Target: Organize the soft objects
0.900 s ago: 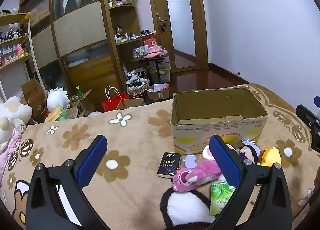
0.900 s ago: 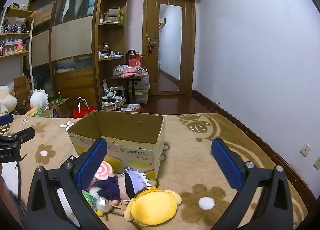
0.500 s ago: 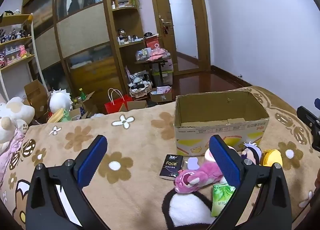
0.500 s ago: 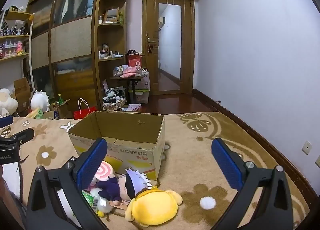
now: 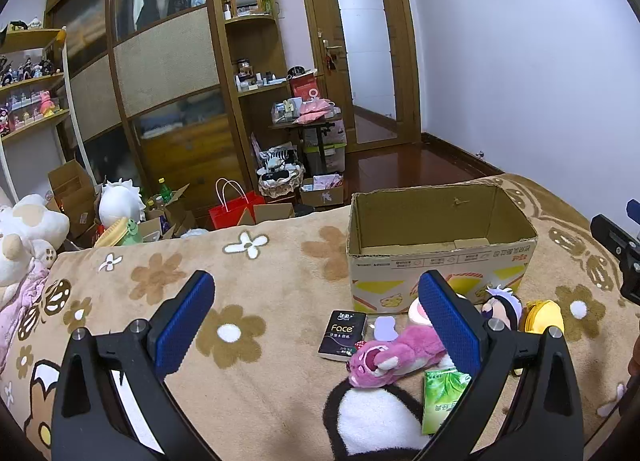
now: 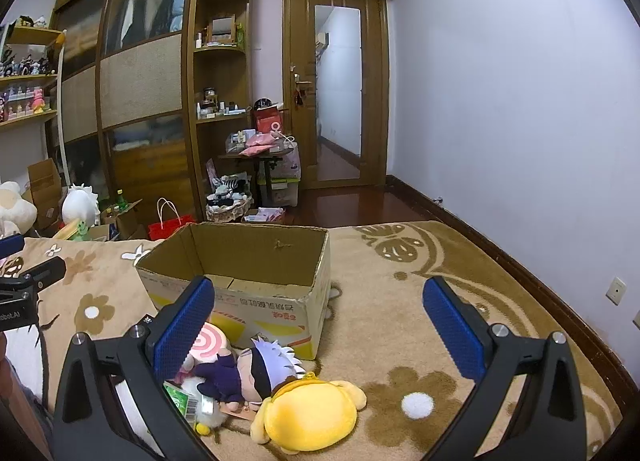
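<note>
Nearest the lens in the left wrist view, the left tool [image 5: 316,319] hangs over the flowered blanket [image 5: 248,373] with its blue pads spread wide and nothing between them. In the right wrist view the right tool [image 6: 318,327] is likewise released and empty.

Just past the fingers lies the pile of soft things. In the left view the pink plush [image 5: 394,353] sits at lower centre-right, its long axis running from lower left to upper right, its open mouth toward the lower left; the right-hand pad covers its far end. A black-and-white plush [image 5: 372,417] is cut off by the bottom edge, and a green packet [image 5: 442,401] is half behind the finger. A black Face packet [image 5: 343,335] lies flat to the left of the pile.

In the right view the yellow plush [image 6: 310,413] lies at bottom centre, almost straight ahead between the pads, long axis roughly left to right. Touching it on the left is the white-haired doll [image 6: 256,369], then a pink-swirl cushion [image 6: 210,345] mostly hidden by the left pad. By my judgement the right tool is nearer the yellow plush, the left nearer the pink one.

Behind the pile stands the cardboard box [image 6: 280,313], open-topped; its floor, where visible, holds only folded flaps, so sorting appears not yet begun.
</note>
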`<state>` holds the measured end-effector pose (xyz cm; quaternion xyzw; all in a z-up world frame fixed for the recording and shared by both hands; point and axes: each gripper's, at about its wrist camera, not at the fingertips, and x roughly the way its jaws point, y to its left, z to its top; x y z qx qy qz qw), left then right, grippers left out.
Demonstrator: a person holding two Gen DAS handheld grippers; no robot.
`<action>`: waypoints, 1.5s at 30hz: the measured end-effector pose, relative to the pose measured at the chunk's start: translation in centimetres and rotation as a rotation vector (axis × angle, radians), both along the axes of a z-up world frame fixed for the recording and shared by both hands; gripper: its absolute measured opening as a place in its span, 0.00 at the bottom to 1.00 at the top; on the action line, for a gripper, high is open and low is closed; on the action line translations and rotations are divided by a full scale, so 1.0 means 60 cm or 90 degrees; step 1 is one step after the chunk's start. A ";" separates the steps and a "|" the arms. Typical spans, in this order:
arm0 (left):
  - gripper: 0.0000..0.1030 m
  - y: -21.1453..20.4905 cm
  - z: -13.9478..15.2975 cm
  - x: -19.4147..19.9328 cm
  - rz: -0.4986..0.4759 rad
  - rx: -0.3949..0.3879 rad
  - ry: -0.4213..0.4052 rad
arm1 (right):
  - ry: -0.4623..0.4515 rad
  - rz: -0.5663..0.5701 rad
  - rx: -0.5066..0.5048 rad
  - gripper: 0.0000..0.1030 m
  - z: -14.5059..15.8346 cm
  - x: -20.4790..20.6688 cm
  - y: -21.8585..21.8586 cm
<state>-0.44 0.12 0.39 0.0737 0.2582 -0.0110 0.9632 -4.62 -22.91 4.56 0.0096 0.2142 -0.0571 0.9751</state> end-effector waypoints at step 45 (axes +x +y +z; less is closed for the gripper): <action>0.98 -0.005 -0.008 0.001 -0.004 0.003 0.007 | -0.002 -0.002 0.003 1.00 -0.001 0.000 -0.001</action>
